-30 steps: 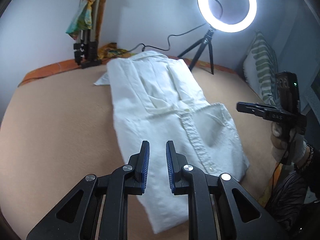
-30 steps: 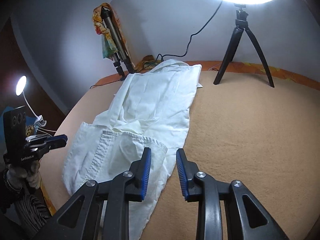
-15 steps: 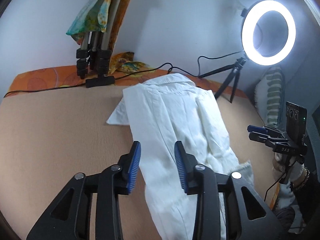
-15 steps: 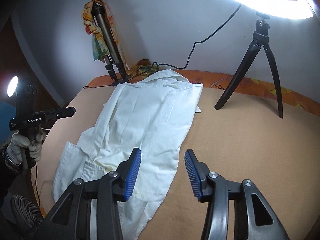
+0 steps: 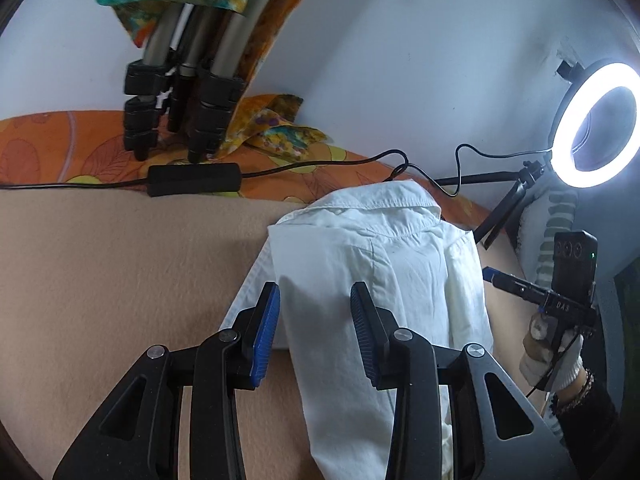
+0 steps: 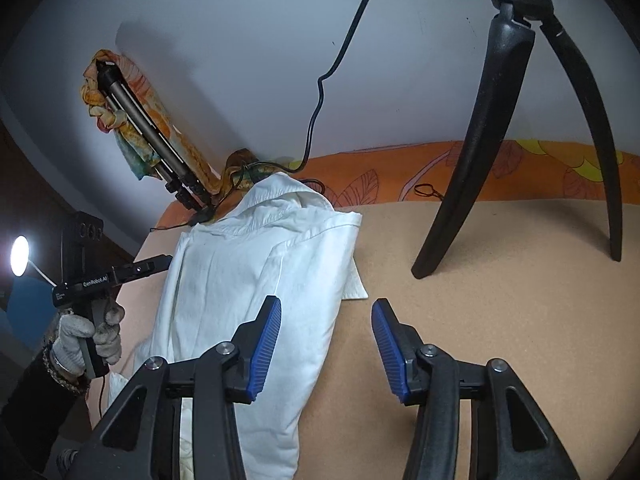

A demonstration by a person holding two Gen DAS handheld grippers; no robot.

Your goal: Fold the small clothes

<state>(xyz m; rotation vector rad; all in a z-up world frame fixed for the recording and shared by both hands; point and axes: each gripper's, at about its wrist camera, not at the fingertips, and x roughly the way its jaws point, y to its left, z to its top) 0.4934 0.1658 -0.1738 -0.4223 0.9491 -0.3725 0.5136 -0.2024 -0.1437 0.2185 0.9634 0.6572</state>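
Note:
A white shirt point(image 5: 384, 264) lies lengthwise on the tan blanket point(image 5: 120, 272), its collar at the far end by the wall. My left gripper point(image 5: 315, 292) hovers open above the shirt's left shoulder edge, with cloth below the jaws but not pinched. In the right wrist view the shirt point(image 6: 240, 272) fills the left half. My right gripper point(image 6: 327, 304) stands open over its right edge, the left finger above cloth and the right above bare blanket point(image 6: 480, 320). Each view shows the other gripper beside the shirt: the right gripper point(image 5: 496, 276) and the left gripper point(image 6: 160, 262), held by gloved hands.
A ring light point(image 5: 592, 124) on a black tripod point(image 6: 480, 140) stands on the blanket at the right. A folded tripod draped with colourful cloth point(image 5: 180, 80) leans at the wall. A black cable box point(image 5: 194, 178) lies on the orange sheet point(image 5: 60, 148). A striped pillow point(image 5: 560, 216) lies at the far right.
Both grippers moved forward along the shirt from its hem end toward the collar, and both sets of jaws widened. The shirt lies as before.

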